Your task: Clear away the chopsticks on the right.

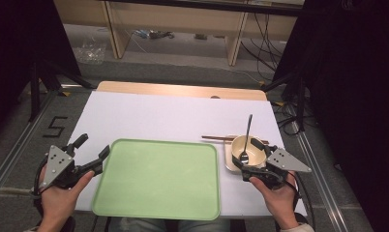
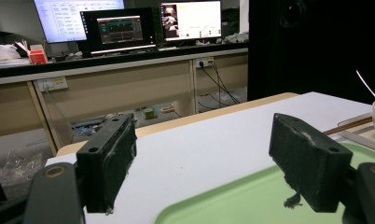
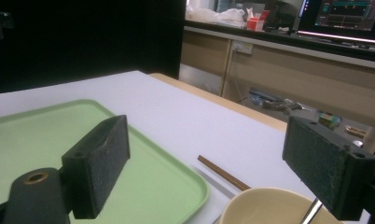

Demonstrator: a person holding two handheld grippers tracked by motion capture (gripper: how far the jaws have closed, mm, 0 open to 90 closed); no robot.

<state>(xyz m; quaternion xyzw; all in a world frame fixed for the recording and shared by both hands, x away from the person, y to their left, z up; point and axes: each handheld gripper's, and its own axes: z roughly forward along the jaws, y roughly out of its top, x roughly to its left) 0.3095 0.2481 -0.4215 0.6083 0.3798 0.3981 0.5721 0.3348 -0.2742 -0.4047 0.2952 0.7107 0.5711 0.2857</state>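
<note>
In the high view, the left gripper [image 1: 93, 153] sat at the lower left of the frame with its jaws spread wide and nothing between them, one jaw at the left edge of the green tray [image 1: 158, 179]. The left gripper view showed that tray's rounded corner low in the frame between the two black pads [image 2: 108, 163], with bare white table [image 2: 213, 144] stretching beyond to the wooden far edge.

The right gripper [image 1: 246, 170] was at the lower right, also released, its jaws parted just beside the near rim of the cream bowl [image 1: 248, 150]. A spoon [image 1: 246, 137] stood tilted in the bowl, handle pointing toward the top of the frame. The bowl rested on a pale square plate [image 1: 228, 159], close to the tray's right edge. Brown chopsticks [image 1: 216, 138] lay behind the bowl. The tray was bare, and the table above it lay open up to its far edge.
</note>
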